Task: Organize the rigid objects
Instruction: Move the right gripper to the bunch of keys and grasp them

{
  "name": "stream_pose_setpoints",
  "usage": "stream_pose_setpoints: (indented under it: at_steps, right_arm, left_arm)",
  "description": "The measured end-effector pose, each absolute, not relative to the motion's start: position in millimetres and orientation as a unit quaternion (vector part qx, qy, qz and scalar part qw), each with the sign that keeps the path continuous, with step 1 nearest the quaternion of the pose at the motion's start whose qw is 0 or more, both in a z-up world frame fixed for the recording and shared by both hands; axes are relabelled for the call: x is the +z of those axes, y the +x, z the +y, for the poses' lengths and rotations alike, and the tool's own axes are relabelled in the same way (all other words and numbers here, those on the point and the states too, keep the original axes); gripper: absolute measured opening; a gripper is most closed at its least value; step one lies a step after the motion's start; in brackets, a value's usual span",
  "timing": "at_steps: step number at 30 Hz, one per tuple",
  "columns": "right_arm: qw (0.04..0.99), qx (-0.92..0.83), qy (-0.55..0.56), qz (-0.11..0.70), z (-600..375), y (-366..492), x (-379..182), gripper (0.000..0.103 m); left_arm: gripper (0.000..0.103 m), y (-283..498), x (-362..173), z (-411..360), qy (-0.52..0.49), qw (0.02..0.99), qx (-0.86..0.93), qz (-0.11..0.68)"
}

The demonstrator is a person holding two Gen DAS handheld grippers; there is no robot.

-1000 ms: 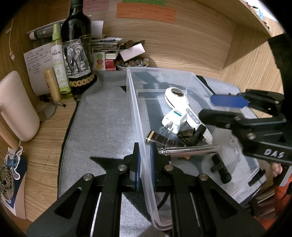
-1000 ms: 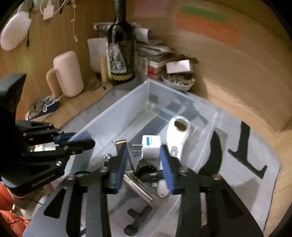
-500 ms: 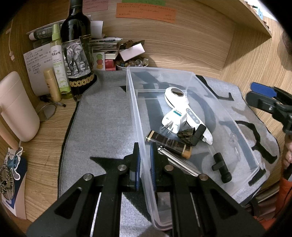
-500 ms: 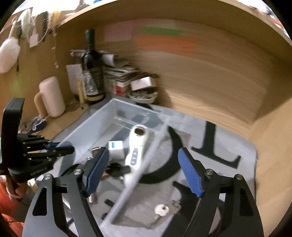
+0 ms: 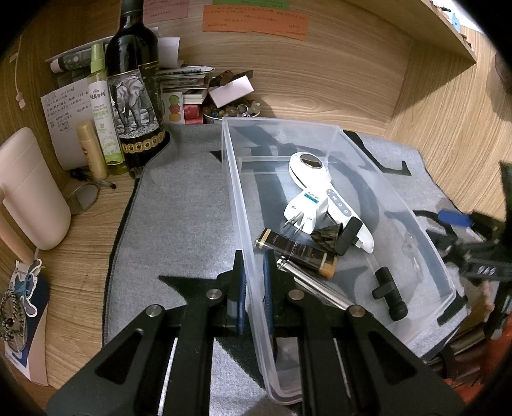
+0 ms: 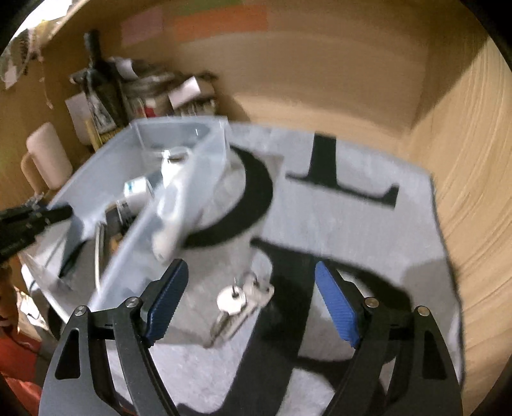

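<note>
Clear plastic bin (image 5: pixel 320 134) on grey felt mat (image 5: pixel 185 204), near long wall pinched btwn pads of left gripper (image 5: pixel 254 281), one finger outside, one inside. Inside bin: white handheld device (image 5: pixel 323 185) w/ buttons, white plug adapter (image 5: pixel 307 208) leaning on it, crumpled dark wrapper (image 5: pixel 326 235), dark tube w/ gold cap (image 5: pixel 297 252), silver metal rod (image 5: pixel 316 286) along near wall, black T-shaped part (image 5: pixel 388 292), small black block (image 5: pixel 349 232) against device.

Outside bin, on mat: keys on ring (image 6: pixel 241 299) (blurred), just past bin's far long wall, lying btwn fingers of right gripper (image 6: pixel 251 302). Jaws wide apart & opening, pads clear of keys, nothing gripped. Blue pads (image 6: pixel 334 308) either side, keys nearer the middle.

Beyond mat, on wooden desk (image 5: pixel 80 243): wine bottle w/ elephant label (image 5: pixel 136 92), green spray bottle (image 5: pixel 104 121), small tan tube (image 5: pixel 91 150), pink mug-like container (image 5: pixel 30 192), bowl of small bits (image 5: pixel 230 110), stacked papers. Orange note (image 5: pixel 256 22) on back wall.
</note>
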State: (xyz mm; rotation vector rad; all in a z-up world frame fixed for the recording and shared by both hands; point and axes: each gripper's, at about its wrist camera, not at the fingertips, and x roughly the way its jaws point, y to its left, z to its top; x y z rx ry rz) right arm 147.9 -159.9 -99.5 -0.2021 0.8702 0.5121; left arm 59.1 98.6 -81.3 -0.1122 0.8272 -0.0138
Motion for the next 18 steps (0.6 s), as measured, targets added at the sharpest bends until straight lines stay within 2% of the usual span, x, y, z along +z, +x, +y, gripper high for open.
stream_pose_setpoints:
  at_steps: [5,8,12,14,18]
  right_arm:
    - [0.852,0.244,-0.1,0.452,-160,152,-129,0.078]
    - [0.858,0.241,-0.111,0.44,-159,148,-133,0.074]
    - [0.859,0.246,-0.112,0.435,-163,148,-130,0.057]
    - [0.859,0.247,-0.108,0.435,-165,151,-130,0.043]
    - [0.86,0.247,-0.092,0.437,-169,156,-129,0.042]
  left_arm:
    - [0.009,58,-82,99,-0.053,0.914,-0.007,0.402]
    - [0.009,58,-82,100,-0.053,0.914,-0.007,0.403]
    - [0.009,58,-82,99,-0.053,0.914,-0.007,0.402]
    - [0.009,58,-81,99,-0.053,0.914,-0.007,0.402]
    - [0.009,58,-81,99,-0.052,0.914,-0.007,0.402]
